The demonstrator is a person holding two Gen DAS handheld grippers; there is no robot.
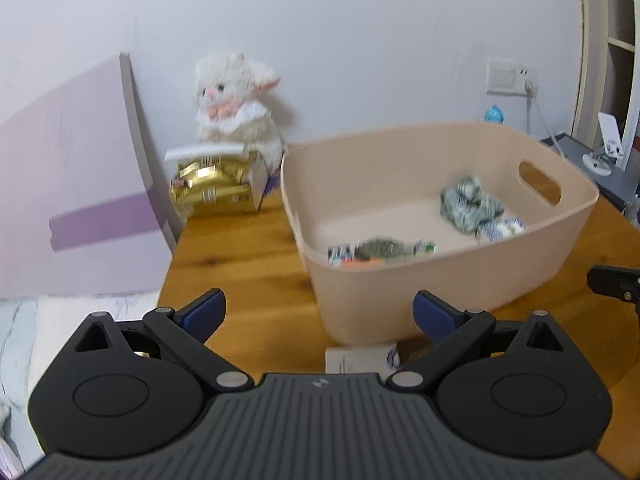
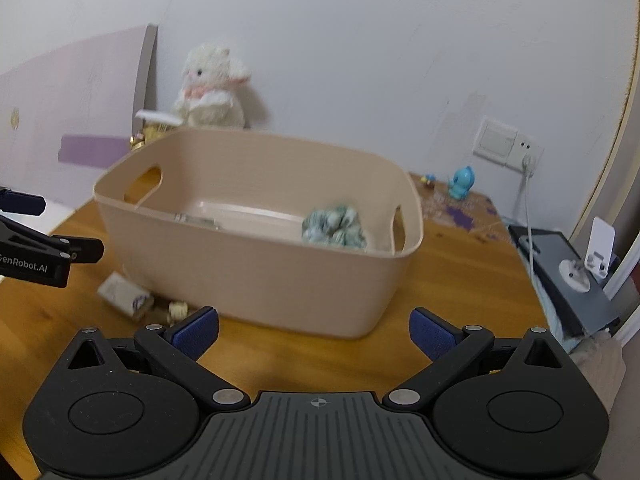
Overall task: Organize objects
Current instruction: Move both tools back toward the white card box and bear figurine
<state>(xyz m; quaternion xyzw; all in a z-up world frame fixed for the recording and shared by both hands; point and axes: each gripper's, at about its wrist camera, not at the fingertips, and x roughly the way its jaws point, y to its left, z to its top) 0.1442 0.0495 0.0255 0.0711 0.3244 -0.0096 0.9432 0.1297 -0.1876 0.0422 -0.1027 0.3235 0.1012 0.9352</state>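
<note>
A beige plastic bin (image 1: 460, 276) (image 2: 256, 276) stands on the wooden table (image 1: 240, 256) (image 2: 460, 280). Inside lie a green-white crumpled bundle (image 1: 468, 202) (image 2: 334, 226), a flat packet (image 1: 380, 252) and a small white-blue packet (image 1: 502, 230). A small white box (image 1: 360, 358) (image 2: 124, 292) lies on the table by the bin's near wall, with a small beige item (image 2: 178, 310) beside it. My left gripper (image 1: 320, 316) is open and empty above the table before the bin; it also shows at the left edge of the right wrist view (image 2: 52, 256). My right gripper (image 2: 314, 334) is open and empty.
A white plush toy (image 1: 236, 108) (image 2: 212, 88) sits against the back wall behind a gold box (image 1: 216, 188). A pink panel (image 1: 72, 184) stands left. A blue figurine (image 2: 462, 182), a wall socket with cable (image 2: 508, 142) and a dark device with a white stand (image 2: 572, 276) are at the right.
</note>
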